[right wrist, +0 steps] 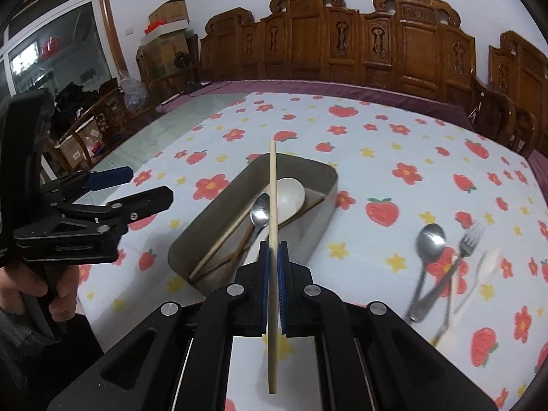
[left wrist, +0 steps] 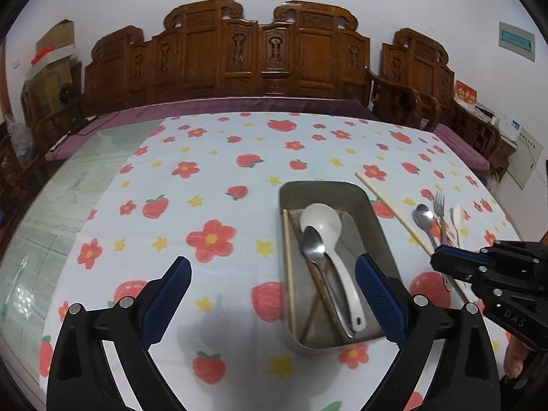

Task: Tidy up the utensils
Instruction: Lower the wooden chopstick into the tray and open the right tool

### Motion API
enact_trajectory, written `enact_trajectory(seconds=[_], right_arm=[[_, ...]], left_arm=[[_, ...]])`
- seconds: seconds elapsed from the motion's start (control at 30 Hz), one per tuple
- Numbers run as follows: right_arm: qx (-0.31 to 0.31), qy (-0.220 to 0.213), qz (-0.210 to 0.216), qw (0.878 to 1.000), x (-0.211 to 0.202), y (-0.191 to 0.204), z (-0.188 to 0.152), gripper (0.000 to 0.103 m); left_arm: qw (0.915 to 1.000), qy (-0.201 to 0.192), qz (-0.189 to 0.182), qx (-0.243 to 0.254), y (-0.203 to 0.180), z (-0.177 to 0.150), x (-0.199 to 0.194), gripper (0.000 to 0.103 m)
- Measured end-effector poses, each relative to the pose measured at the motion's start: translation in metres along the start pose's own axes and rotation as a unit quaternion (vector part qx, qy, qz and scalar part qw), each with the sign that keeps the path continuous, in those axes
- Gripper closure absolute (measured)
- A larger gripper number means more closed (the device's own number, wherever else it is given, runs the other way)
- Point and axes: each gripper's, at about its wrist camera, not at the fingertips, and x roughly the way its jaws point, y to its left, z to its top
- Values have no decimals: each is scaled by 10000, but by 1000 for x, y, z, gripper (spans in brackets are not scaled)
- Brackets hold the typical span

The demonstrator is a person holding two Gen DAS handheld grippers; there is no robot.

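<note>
A metal tray point(left wrist: 378, 226) point(right wrist: 325, 212) sits on the flowered tablecloth. It holds a white ladle spoon point(left wrist: 325, 229) point(right wrist: 291, 198), a steel spoon point(left wrist: 313, 245) point(right wrist: 259, 210), a pale chopstick point(left wrist: 289, 274) and dark chopsticks point(left wrist: 316, 294). My right gripper point(right wrist: 273, 250) point(left wrist: 445, 257) is shut on a pale chopstick point(right wrist: 272, 205) point(left wrist: 394, 210), held above the tray's near right side. My left gripper point(left wrist: 272, 274) point(right wrist: 150, 188) is open and empty, its right finger over the tray. Right of the tray lie a steel spoon point(right wrist: 426, 253) point(left wrist: 423, 217), a fork point(right wrist: 469, 239) point(left wrist: 439, 207) and a white plastic spoon point(right wrist: 486, 267) point(left wrist: 457, 217).
The tablecloth point(left wrist: 205, 188) covers most of a glass-topped table point(left wrist: 51, 205). Carved wooden benches point(left wrist: 260, 51) with purple cushions stand behind the table. Cardboard boxes point(right wrist: 164, 34) are stacked at the far left.
</note>
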Motion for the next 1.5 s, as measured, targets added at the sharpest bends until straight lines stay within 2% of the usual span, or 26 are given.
enact_trajectory(seconds=[0.3,0.5,0.67,0.83,1.13,1.33,1.5], right_arm=[[503,299,196,9981,52,5,13,97],[670,507,110,9964,84,11,18,97],[815,641,-1,9946,101,12,20,97],[1056,714,157,9917,112,11,21,96],[878,702,530,9922,114,20,21,94],[590,389,372,9968,83,10,19,94],[323,125,7,9994,41,-11,11,94]], left_arm=[[9998,-35,62,-209,26,4,-3,10],[9995,-75,113,-282,35,7,-5,10],[9993,-100,102,-342,39,8,-6,10],[9993,-99,107,-353,40,8,-7,10],[9993,-101,102,-340,40,8,-7,10],[9997,-111,21,-219,29,7,-9,10],[9998,-134,-88,-93,10,6,-11,10]])
